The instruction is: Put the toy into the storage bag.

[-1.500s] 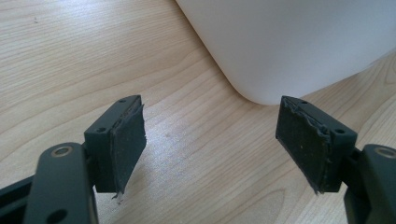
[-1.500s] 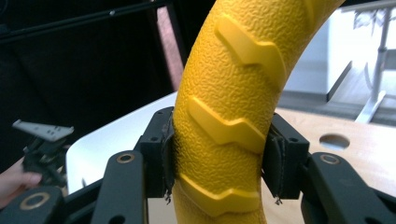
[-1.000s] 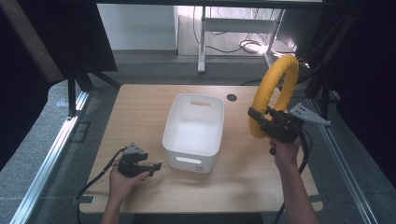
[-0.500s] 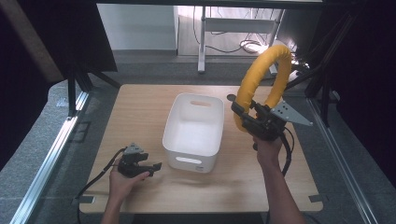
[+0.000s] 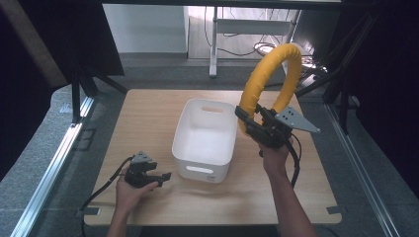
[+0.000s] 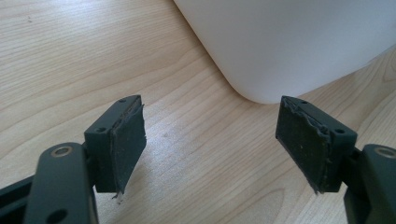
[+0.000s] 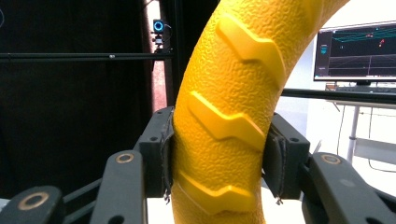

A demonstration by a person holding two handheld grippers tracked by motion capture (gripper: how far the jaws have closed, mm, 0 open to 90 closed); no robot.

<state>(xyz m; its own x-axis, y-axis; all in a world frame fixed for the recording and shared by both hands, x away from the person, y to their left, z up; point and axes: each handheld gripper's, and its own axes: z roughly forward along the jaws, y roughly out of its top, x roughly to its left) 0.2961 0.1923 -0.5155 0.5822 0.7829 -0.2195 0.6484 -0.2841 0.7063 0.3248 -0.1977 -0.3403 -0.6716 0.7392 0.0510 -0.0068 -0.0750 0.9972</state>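
Observation:
A big yellow ring (image 5: 269, 79) with a rough skin and raised zigzag ridges stands upright in the air over the right side of the white bin (image 5: 205, 138). My right gripper (image 5: 253, 124) is shut on the ring's lower part; in the right gripper view both pads press the yellow ring (image 7: 226, 121) from either side. My left gripper (image 5: 157, 177) rests on the table near the bin's front left corner, open, with bare wood between its pads (image 6: 126, 140) and the bin's rounded corner (image 6: 289, 42) just ahead.
The wooden table (image 5: 148, 113) has free room left of the bin and along its front edge. Black frame posts and rails flank the table. A monitor (image 7: 357, 51) on a desk stands beyond the table's far side.
My right gripper has carried the yellow ring leftward from the table's right edge to the bin's right side. The left gripper has stayed put.

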